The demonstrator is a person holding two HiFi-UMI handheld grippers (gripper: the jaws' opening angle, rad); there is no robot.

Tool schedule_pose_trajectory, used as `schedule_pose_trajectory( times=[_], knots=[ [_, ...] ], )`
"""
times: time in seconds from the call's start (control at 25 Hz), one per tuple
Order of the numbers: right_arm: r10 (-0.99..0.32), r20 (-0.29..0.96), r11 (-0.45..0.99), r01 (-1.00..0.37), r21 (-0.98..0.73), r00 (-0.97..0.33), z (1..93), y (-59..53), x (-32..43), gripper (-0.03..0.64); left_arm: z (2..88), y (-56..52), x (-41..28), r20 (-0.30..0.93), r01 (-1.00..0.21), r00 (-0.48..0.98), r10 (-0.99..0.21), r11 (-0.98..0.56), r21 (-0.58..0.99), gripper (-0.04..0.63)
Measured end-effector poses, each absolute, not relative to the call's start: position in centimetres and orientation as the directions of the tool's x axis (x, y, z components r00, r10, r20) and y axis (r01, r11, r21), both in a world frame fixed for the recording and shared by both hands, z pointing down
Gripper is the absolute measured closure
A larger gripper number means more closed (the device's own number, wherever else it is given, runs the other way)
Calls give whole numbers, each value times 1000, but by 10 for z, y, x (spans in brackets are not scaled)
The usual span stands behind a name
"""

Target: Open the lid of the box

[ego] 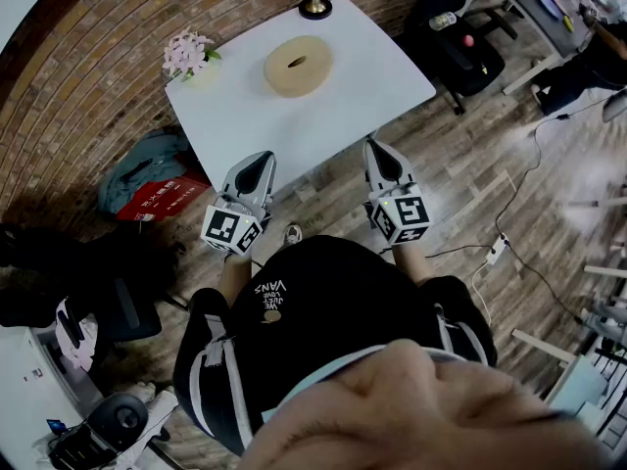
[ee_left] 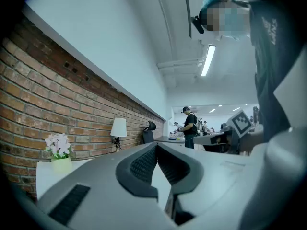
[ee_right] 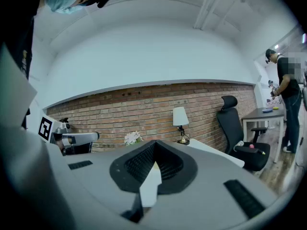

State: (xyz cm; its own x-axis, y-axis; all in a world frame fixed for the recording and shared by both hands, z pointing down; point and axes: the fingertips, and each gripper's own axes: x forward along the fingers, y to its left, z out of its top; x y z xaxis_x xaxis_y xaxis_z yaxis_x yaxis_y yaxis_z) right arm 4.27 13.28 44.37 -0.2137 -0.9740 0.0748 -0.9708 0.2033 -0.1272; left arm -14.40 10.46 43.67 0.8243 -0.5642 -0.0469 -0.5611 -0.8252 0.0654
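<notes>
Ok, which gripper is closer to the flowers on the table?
Left. The left gripper hovers at the table's near edge, diagonally across from the flowers at the far left corner; the right gripper is farther right along that edge.

White table [ego: 372, 86] — tan box [ego: 298, 66] — pink flowers [ego: 186, 54]; red-brown brick wall [ego: 78, 96].
</notes>
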Motion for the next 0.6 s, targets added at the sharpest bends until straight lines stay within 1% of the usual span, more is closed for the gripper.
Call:
schedule_pose_trajectory(
  times=[0.12, 0.28, 0.44, 0.6],
  knots=[
    [-972, 72, 215, -968, -128, -225, 445, 139, 45, 618, 435, 107, -143, -53, -602, 796, -603, -798, 38, 586],
    [-967, 73, 234, -964, -127, -244, 447, 145, 51, 618, 434, 112, -140, -74, -644, 760, -646, -764, 47, 586],
    [-960, 59, 263, -955, -134, -273, 448, 149, 59, 618, 435, 120, -131, -86, -664, 740, -667, -745, 70, 586],
    [-950, 40, 298, -940, -166, -309, 448, 149, 62, 618, 437, 124, -121, -71, -675, 731, -679, -735, 65, 586]
  ],
)
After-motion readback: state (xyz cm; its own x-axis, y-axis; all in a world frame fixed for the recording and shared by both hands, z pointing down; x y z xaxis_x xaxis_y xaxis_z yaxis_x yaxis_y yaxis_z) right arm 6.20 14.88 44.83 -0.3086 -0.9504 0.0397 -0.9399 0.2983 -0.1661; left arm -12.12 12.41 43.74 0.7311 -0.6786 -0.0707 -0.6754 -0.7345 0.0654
